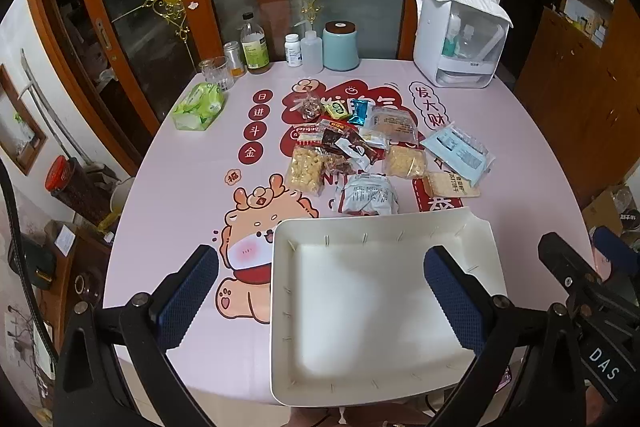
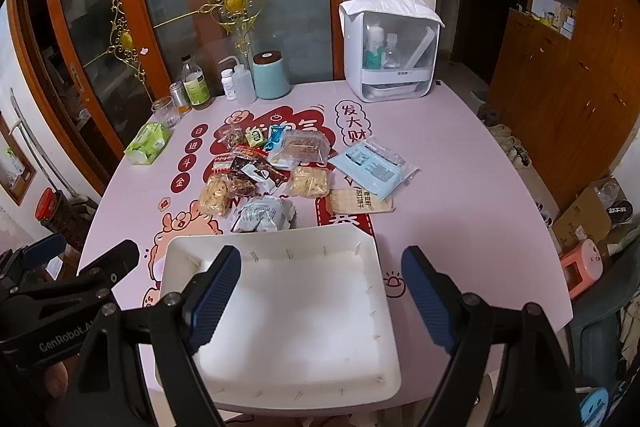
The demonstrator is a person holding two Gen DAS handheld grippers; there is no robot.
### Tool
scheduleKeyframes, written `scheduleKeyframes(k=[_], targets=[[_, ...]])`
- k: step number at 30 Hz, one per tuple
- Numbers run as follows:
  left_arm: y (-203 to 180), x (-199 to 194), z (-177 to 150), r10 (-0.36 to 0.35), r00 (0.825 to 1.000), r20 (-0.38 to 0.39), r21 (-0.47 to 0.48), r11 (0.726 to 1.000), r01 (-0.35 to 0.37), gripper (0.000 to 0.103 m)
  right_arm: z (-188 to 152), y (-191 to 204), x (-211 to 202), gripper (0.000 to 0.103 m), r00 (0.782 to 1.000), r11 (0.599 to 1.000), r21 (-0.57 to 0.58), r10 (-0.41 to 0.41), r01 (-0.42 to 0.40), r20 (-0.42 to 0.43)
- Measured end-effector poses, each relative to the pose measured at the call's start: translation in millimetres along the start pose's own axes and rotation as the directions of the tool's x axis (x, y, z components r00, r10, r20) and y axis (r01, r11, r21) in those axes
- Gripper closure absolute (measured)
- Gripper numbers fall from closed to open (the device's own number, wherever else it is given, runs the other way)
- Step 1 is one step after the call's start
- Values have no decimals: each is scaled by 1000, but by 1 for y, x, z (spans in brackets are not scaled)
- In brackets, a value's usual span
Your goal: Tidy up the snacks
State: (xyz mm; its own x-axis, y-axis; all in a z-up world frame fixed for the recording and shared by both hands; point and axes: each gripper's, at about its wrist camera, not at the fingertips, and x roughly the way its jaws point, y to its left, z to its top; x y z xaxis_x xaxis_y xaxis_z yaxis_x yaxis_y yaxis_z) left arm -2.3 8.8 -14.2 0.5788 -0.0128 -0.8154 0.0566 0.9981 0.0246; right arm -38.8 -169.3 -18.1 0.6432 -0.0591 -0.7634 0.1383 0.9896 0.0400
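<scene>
A white tray [image 1: 280,307] with nothing in it sits at the near edge of the pink table; it also shows in the right wrist view [image 2: 384,339]. Beyond it lies a pile of several snack packets [image 1: 360,147], also in the right wrist view [image 2: 272,175]: a silver bag [image 1: 368,195], a yellow puffed-snack bag [image 1: 304,171], a light blue packet [image 1: 460,151] and a cracker pack [image 1: 450,185]. My left gripper [image 1: 320,291] is open and empty above the tray's left part. My right gripper [image 2: 320,295] is open and empty above the tray.
At the table's back stand a teal canister [image 1: 340,47], bottles [image 1: 254,45], a glass [image 1: 216,73] and a white storage box [image 1: 460,39]. A green wipes pack [image 1: 198,107] lies at the left. Wooden cabinets stand to the right.
</scene>
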Motion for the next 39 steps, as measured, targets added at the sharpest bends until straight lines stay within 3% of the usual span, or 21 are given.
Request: scheduleKeyframes(k=[21, 39], targets=[[0, 0, -3, -15, 999, -29, 17, 1000, 15, 1, -7, 2, 5, 20, 999, 999, 26, 21, -21, -30], [0, -2, -5, 14, 999, -30, 25, 1000, -13, 1, -5, 5, 4, 20, 998, 999, 11, 54, -53, -31]])
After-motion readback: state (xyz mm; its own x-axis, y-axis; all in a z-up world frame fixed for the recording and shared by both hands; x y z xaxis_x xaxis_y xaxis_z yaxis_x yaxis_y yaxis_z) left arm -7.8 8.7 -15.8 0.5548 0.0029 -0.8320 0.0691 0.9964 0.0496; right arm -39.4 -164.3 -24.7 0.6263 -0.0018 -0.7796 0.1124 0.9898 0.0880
